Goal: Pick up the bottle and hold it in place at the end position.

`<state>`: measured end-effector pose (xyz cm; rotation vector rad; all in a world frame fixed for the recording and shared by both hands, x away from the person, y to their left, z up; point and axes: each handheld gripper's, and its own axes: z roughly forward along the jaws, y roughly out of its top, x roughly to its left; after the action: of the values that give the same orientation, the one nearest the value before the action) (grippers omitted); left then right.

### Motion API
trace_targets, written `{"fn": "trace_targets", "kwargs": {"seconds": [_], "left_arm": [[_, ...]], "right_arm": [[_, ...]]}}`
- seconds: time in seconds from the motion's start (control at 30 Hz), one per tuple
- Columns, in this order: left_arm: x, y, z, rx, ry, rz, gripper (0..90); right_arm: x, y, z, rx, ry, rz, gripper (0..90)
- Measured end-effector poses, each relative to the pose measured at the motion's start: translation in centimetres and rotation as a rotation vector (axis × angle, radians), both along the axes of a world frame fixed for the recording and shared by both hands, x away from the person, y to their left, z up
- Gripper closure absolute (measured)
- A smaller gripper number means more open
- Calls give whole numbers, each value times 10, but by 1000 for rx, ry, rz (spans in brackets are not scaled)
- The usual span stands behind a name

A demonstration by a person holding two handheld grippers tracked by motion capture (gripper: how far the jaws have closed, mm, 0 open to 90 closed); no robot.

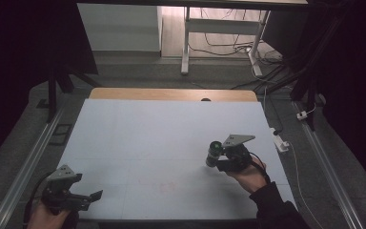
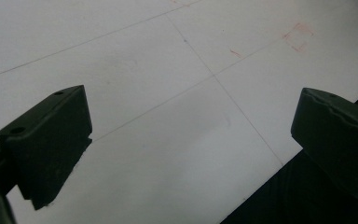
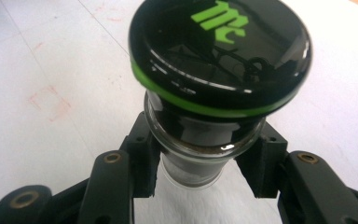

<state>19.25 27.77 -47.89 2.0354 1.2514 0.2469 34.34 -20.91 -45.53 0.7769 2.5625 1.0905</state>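
Observation:
A small glass jar [image 3: 205, 154] with a black lid [image 3: 219, 51], a green ring round the lid's rim and a green logo on top, stands upright on the white tabletop. My right gripper [image 3: 200, 163] is shut on the jar's body just under the lid. In the high view the jar [image 1: 213, 151] stands right of the table's centre, with the right gripper [image 1: 218, 161] coming at it from the right. My left gripper [image 1: 97, 195] hovers open near the table's front left corner. In the left gripper view its jaws stand wide apart over bare tabletop [image 2: 177, 107].
Faint red pen marks [image 2: 298, 37] lie on the white surface [image 1: 162, 138] near the front middle. The table's front edge [image 2: 279, 177] runs close under the left gripper. A wooden strip [image 1: 171, 94] borders the far side. Cables and a desk frame [image 1: 219, 33] lie beyond on the floor.

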Motion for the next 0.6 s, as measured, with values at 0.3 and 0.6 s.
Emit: {"fn": "trace_targets", "kwargs": {"seconds": [0.3, 0.6], "left_arm": [[0, -1, 1, 14, -11, 11, 0], [1, -4, 0, 37, -3, 11, 0]], "right_arm": [[12, 27, 4, 16, 9, 32, 530], [27, 48, 5, 19, 4, 57, 530]]}}
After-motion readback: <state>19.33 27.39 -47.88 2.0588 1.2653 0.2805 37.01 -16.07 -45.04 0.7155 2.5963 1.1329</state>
